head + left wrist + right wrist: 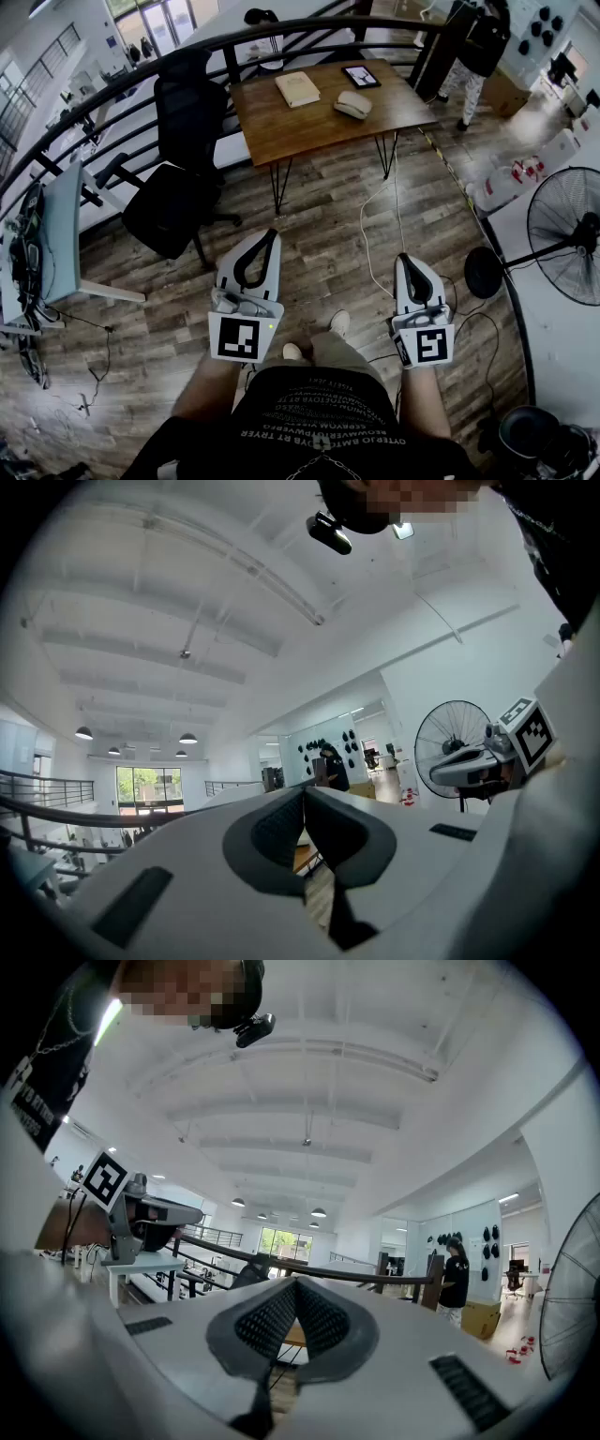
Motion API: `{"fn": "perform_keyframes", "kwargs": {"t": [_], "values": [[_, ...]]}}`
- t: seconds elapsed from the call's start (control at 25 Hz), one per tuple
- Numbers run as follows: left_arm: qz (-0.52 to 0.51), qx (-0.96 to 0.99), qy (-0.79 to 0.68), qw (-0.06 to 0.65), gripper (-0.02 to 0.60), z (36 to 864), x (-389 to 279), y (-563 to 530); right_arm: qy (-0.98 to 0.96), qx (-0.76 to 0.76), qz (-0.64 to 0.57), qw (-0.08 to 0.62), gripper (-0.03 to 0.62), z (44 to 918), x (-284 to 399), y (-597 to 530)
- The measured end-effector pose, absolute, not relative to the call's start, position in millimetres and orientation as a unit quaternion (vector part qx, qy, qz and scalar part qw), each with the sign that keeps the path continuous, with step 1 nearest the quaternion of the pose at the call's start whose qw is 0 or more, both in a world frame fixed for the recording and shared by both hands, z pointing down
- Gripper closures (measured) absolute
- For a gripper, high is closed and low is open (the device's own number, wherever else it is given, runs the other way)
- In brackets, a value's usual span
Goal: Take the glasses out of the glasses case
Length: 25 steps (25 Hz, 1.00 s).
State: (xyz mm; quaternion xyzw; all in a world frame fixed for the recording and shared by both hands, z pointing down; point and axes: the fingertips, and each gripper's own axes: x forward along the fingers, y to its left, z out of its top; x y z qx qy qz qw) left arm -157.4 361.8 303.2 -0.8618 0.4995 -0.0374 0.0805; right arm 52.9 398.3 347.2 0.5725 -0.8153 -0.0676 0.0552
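The glasses case (353,104), pale grey and closed, lies on the wooden table (281,127) at the far side of the room. Both grippers hang level in front of the person's body, well short of the table. My left gripper (273,233) has its jaw tips touching with nothing between them; the left gripper view shows the same closed tips (303,794). The jaws of my right gripper (406,257) are pressed together and empty as well (295,1283). No glasses are visible.
A cream book (297,89) and a dark framed tablet (361,76) share the table. A black office chair (183,131) stands to its left, a floor fan (567,234) at the right. A white cable (386,220) runs across the wood floor. A person (476,52) stands beyond the table.
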Motion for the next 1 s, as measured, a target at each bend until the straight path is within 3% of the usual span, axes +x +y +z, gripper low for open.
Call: {"fn": "perform_keyframes", "kwargs": {"t": [1.0], "values": [[-0.037,-0.851,0.519,0.074,0.552,310,-209,394,-0.832,0.543,-0.089,0.063,0.579,325,-2,419]]}}
